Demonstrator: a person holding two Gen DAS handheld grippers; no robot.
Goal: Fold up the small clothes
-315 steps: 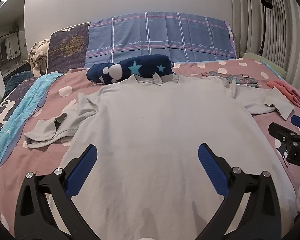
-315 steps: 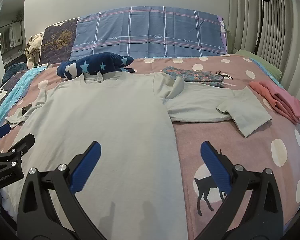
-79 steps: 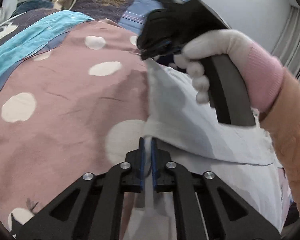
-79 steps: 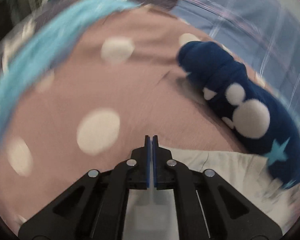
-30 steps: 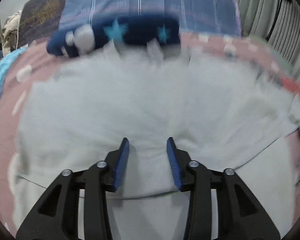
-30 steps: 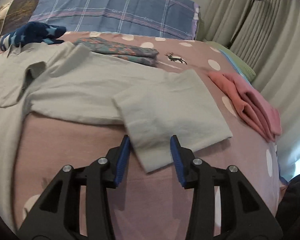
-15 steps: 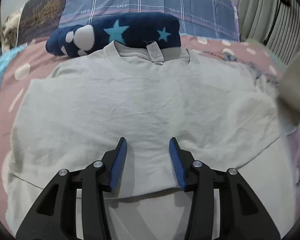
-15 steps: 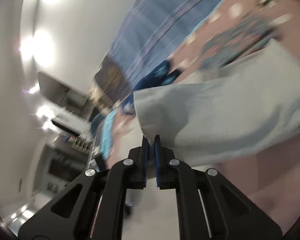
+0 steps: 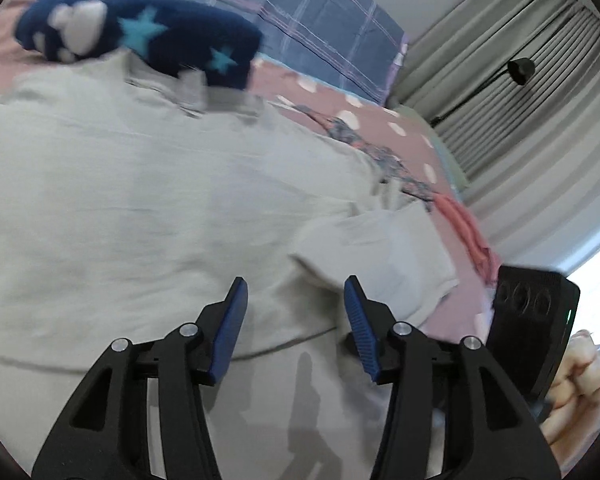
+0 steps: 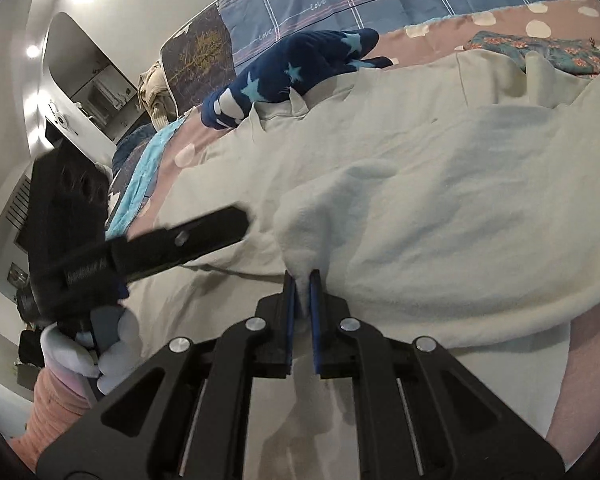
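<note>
Listing from the largest: we find the bed (image 9: pixel 380 120), spread with a pink spotted cover, running from near to far with the checked pillow (image 9: pixel 300 12) at its far end.

Next, the shirt (image 9: pixel 120 200), pale grey, lies flat on the cover with its long axis near to far, collar at the far end against the dark blue starred bundle (image 9: pixel 160 40). We judge its left side already folded in over the body.

Next, the right sleeve (image 10: pixel 420 220), drawn in over the body of the shirt and lifted in a fold just beyond the right tongs; its free part trails away to the right.

Next, the right tongs (image 10: pixel 302 280), pressed together and pinching the sleeve's edge between the blue pads.

Next, the left tongs (image 9: pixel 294 300), spread, their jaws having just been opening, nothing gripped, poised over the shirt's middle just left of the sleeve. In the right wrist view they reach in from the left (image 10: pixel 180 240).

We judge the coming move turns on this: the sleeve must travel left across the shirt's long axis, and the right tongs already have it.
</note>
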